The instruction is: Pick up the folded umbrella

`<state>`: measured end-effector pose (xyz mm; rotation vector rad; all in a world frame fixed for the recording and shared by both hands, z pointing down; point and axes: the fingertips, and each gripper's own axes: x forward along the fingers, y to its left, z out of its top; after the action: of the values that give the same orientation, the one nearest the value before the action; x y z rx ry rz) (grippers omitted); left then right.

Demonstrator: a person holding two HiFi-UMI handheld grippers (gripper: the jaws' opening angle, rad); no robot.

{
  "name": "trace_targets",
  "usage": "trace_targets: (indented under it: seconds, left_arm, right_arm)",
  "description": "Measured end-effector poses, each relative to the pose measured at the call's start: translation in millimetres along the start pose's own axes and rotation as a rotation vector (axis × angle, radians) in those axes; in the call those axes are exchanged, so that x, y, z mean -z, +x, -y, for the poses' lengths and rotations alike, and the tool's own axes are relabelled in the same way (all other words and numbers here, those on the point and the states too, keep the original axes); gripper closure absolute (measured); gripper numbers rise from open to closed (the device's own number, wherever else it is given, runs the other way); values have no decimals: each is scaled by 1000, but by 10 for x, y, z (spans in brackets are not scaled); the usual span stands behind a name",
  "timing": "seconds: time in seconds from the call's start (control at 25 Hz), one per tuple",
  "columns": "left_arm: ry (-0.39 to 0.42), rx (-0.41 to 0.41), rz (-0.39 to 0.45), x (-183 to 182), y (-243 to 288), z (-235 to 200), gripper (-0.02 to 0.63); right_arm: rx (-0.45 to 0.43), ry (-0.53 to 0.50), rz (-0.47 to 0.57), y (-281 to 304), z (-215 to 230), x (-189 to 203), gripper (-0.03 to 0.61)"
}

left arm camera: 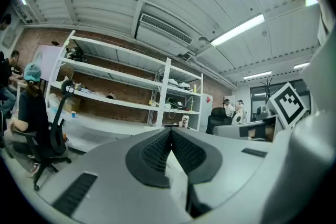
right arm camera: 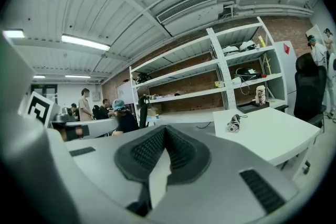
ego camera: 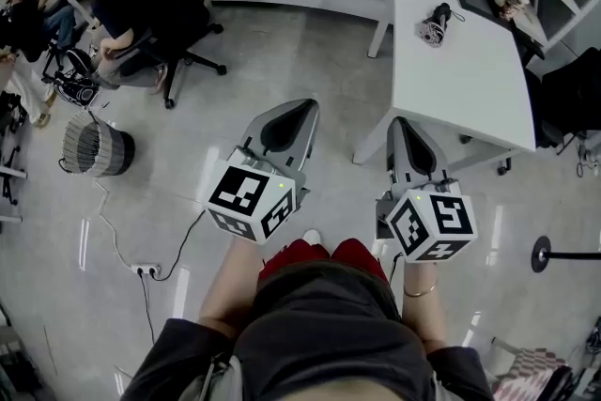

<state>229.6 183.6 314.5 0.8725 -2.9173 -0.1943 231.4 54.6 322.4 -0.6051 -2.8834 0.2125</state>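
2 claws were pressed together on nothing: left gripper (ego camera: 305, 111) and right gripper (ego camera: 402, 129), both short of the white table (ego camera: 470, 80). The folded umbrella (ego camera: 435, 23) lay on that table's far half. Judged light and soft-sided; take hold across its middle.

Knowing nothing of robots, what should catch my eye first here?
Two grey tools carrying marker cubes fill the middle of the head view: the left hand-held gripper and the right hand-held gripper, both shut and empty. Beyond the right one, a folded umbrella lies on a white table.
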Motion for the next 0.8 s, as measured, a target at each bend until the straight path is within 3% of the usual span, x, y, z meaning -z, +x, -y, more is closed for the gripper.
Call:
trace_targets:
  seconds: [0.48, 0.8]
  left_arm:
    - [-54, -67, -2, 19, -97, -448, 600]
    - [-51, -115, 6, -109, 0, -890, 600]
  right_arm:
    - [13, 24, -52, 361, -82, 80, 560]
    - [-43, 30, -54, 837, -262, 22, 560]
